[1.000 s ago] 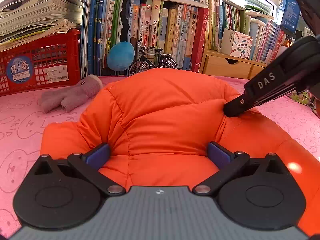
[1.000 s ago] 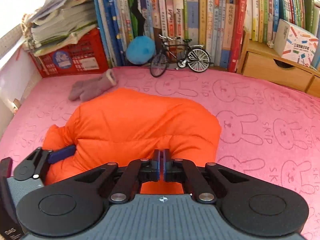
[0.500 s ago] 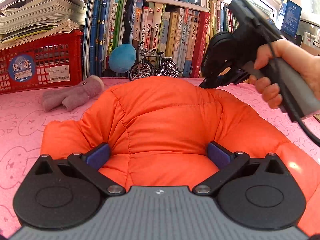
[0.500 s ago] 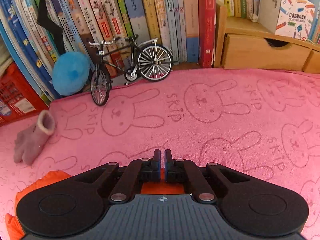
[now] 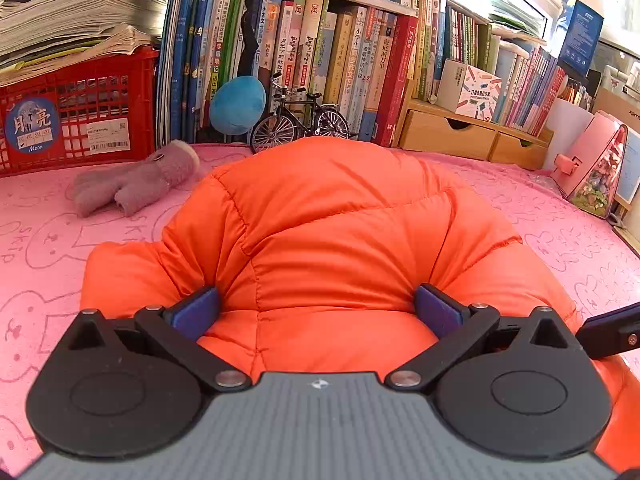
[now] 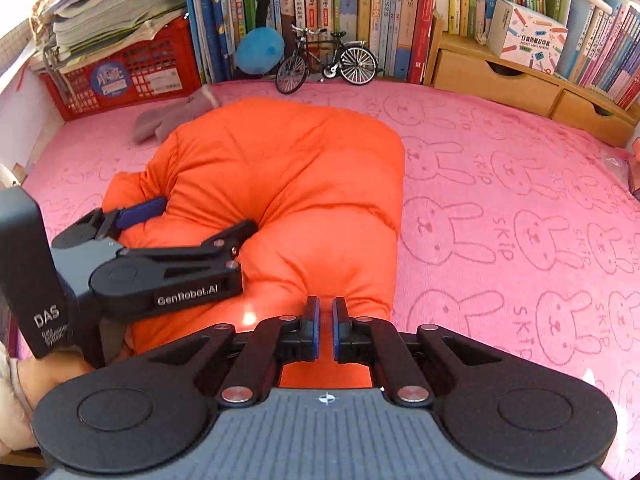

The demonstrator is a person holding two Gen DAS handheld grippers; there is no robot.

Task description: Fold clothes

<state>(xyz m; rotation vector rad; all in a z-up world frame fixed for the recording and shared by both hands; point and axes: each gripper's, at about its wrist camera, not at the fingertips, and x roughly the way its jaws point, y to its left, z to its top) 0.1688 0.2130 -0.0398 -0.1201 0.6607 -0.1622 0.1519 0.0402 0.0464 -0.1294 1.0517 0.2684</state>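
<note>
An orange puffer jacket (image 5: 340, 232) lies bunched in a folded mound on the pink rabbit-print cloth (image 5: 48, 248); it also shows in the right wrist view (image 6: 288, 184). My left gripper (image 5: 316, 312) is wide open, its blue pads pressed against a thick fold of the jacket on both sides; it also shows in the right wrist view (image 6: 200, 216). My right gripper (image 6: 325, 328) hovers over the jacket's near edge, its jaws a narrow gap apart with nothing between them. One right fingertip (image 5: 608, 328) shows at the left view's right edge.
A grey-pink mitten (image 5: 136, 184) lies left of the jacket. A red crate (image 5: 76, 120), books, a blue plush ball (image 5: 236, 104) and a model bicycle (image 6: 326, 62) line the back. Wooden drawers (image 6: 500, 80) stand at back right. A pink item (image 5: 592, 168) stands at far right.
My right gripper swung away over the cloth, then came back to the jacket's near right edge, and its jaws parted slightly. The left gripper stayed pressed on the jacket.
</note>
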